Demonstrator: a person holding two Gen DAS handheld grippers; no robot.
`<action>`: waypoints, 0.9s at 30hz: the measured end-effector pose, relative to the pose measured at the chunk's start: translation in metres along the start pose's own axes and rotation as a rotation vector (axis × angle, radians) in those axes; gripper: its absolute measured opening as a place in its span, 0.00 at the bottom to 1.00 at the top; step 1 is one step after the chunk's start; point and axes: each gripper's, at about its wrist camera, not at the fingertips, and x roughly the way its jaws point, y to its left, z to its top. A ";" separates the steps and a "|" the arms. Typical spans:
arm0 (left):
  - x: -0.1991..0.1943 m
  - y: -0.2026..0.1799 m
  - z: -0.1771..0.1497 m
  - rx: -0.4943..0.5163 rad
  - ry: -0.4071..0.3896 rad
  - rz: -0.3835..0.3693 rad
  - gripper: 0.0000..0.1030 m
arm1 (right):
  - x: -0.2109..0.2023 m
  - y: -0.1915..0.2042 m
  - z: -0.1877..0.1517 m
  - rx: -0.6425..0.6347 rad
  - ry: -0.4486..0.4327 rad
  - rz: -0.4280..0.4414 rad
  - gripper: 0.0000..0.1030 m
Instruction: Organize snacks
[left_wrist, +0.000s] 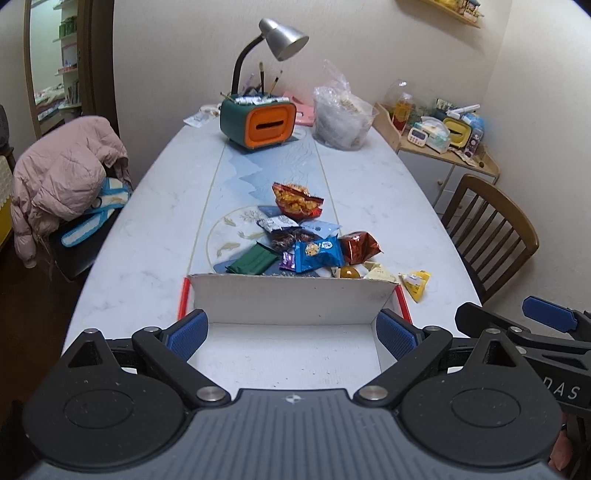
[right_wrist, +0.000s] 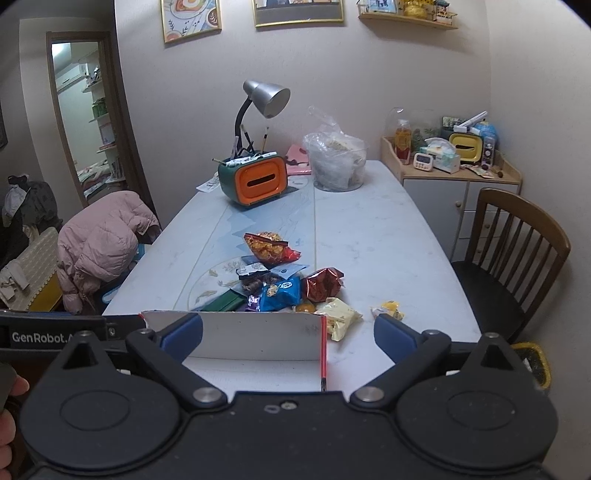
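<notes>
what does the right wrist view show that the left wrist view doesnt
Only the right wrist view shows the framed pictures on the wall and the yellow bin by the wooden chair. Only the left wrist view shows the whole white floor of the cardboard box and the right tool from the side. Both show the snack packets piled behind the box, the orange-fronted green tissue holder, the grey desk lamp and the pink padded jacket.

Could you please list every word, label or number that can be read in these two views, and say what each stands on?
"GenRobot." then a cut-off letter: on the left gripper body.
"DAS", start hidden: on the right gripper body.
Snack packets, timer, cabinet items: print too small or blurred.
</notes>
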 end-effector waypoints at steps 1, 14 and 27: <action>0.005 -0.001 0.001 -0.002 0.013 -0.002 0.96 | 0.004 -0.003 0.000 0.006 0.008 0.001 0.96; 0.052 -0.021 0.026 0.007 0.138 0.021 0.95 | 0.053 -0.055 0.015 0.106 0.147 0.056 0.86; 0.084 -0.017 0.125 0.059 0.183 -0.011 0.95 | 0.117 -0.096 0.097 0.186 0.260 0.119 0.84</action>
